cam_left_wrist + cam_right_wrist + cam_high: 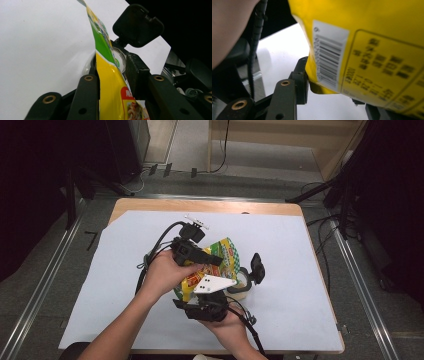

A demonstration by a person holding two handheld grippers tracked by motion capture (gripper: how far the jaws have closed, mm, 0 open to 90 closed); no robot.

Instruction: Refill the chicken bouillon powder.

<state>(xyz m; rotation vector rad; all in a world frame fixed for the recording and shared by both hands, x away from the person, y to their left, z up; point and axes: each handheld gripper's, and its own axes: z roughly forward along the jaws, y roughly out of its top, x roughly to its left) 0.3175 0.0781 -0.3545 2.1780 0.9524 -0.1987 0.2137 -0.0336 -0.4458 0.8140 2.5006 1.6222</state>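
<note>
My left claw (110, 82) is clamped on the bag (220, 257) edge; my right claw (329, 92) grips its bottom corner, so it stays stretched above the cup (243, 282).

Yellow-green snack bag (220, 262), glossy, printed, barcode on back, held above table.

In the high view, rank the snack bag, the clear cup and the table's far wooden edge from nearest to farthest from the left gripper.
1. Snack bag: in the left gripper jaws, table centre.
2. Clear cup: just right of the bag, nearer the person.
3. Table's far wooden edge: along the back.
</note>
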